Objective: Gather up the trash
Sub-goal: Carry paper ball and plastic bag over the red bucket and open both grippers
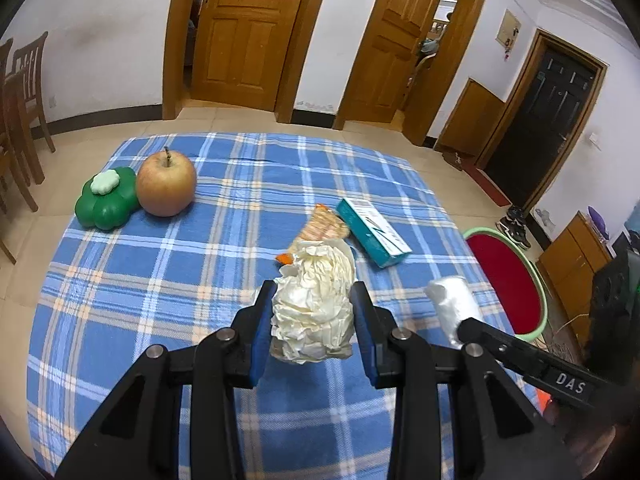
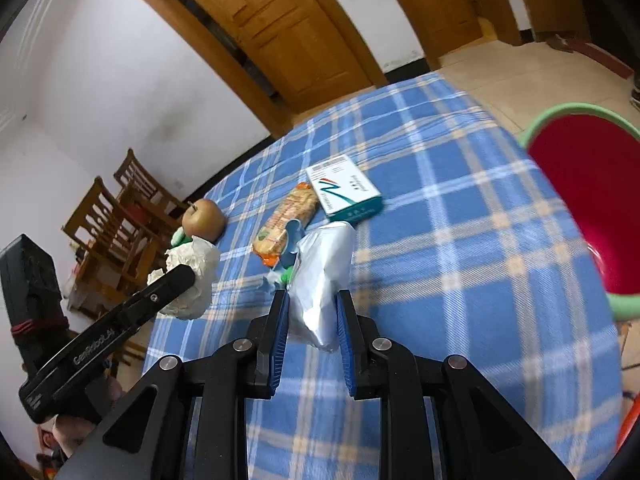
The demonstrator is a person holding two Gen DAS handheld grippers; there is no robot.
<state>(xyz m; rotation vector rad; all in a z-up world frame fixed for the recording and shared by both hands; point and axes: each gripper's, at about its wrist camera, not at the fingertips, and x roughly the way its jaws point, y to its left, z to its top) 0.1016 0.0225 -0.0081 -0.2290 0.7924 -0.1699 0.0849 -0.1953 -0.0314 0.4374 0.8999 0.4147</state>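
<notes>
Left gripper (image 1: 313, 300) clamps a crumpled tissue (image 1: 314, 312) above the cloth (image 1: 160, 300); right gripper (image 2: 312, 308) clamps a white bag (image 2: 320, 280). Beyond lie a wrapper (image 1: 326, 227) and box (image 1: 372, 236), then an apple (image 1: 166, 184). 1 red basin (image 2: 580, 200) sits beside the table.

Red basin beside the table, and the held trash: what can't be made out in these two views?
- Red basin: right wrist view cuts it at the edge, and it is blurred; contents unseen.
- Snack packet: left wrist view, near end hidden behind the crumpled paper.
- Plastic bag: both views, contents cannot be told.
- Box: print too small.
</notes>
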